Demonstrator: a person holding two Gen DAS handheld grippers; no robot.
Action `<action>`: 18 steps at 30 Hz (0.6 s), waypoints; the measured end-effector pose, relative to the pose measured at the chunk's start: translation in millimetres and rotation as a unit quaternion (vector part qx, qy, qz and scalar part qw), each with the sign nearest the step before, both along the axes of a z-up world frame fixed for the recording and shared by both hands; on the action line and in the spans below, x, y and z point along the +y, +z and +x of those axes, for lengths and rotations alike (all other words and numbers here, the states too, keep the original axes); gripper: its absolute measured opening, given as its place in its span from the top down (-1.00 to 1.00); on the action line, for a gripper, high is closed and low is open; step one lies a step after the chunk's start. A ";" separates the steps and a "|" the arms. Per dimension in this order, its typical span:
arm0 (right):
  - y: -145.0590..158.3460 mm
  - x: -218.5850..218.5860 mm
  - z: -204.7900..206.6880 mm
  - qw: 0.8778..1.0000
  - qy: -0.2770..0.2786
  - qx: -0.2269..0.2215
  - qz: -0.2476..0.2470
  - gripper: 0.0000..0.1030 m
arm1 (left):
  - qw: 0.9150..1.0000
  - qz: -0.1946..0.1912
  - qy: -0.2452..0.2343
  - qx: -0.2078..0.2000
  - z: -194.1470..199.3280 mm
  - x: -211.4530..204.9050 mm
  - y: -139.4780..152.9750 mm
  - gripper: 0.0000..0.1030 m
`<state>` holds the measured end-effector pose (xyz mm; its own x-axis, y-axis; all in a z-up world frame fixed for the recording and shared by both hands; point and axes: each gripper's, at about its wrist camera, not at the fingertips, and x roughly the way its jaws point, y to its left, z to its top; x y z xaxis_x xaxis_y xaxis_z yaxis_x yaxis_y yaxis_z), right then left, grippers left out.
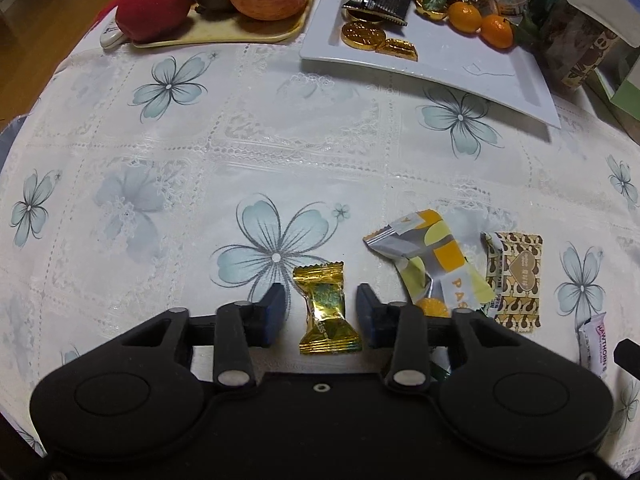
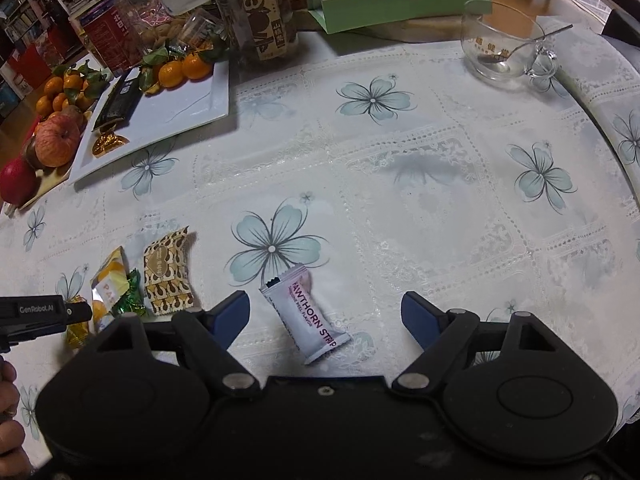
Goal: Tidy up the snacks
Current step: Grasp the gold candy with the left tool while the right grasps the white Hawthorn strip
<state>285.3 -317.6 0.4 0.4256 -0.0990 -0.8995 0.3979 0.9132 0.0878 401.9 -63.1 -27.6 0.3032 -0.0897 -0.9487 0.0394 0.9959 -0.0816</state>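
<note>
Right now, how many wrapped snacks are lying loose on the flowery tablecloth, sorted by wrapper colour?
gold candy: 1
yellow-grey packet: 1
brown patterned packet: 1
white hawthorn strip: 1
green foil candy, partly hidden: 1
Total: 5

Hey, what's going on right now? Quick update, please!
Left gripper open around gold candy. Right gripper open around hawthorn strip. White plate has room. Nothing blocking.

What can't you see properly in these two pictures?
- Left wrist view: the orange round candy is half hidden behind the left gripper finger.
- Left wrist view: the hawthorn strip is cut off near the picture's edge.
- Right wrist view: the green wrapper is tucked behind other snacks; its print is too small to read.
</note>
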 end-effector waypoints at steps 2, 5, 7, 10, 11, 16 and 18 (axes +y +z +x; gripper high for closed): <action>-3.8 -1.5 2.4 1.000 0.003 0.009 0.003 -0.61 | 1.000 0.007 -0.004 -0.002 -2.2 -1.5 0.3 0.53; -8.0 0.8 4.5 1.000 0.011 0.015 0.000 -0.61 | 1.000 0.002 -0.011 0.011 -6.1 -1.6 1.2 0.53; -10.3 4.1 6.5 1.000 0.017 0.015 -0.010 -0.61 | 1.000 -0.004 -0.013 0.020 -9.6 -1.0 2.4 0.53; -14.2 8.7 9.3 0.999 0.019 0.015 -0.024 -0.61 | 1.000 -0.002 -0.013 0.026 -16.7 -1.1 6.0 0.53; -16.7 9.8 10.9 0.999 0.021 0.020 -0.028 -0.58 | 1.000 0.001 -0.015 0.028 -18.5 -1.4 7.0 0.53; -28.1 10.3 15.1 0.999 0.019 0.038 -0.023 -0.16 | 0.999 0.007 -0.029 0.038 -27.7 -3.8 8.5 0.53; -29.7 10.7 16.0 0.999 0.020 0.040 -0.015 -0.12 | 0.999 0.004 -0.032 0.041 -29.9 -3.9 9.1 0.53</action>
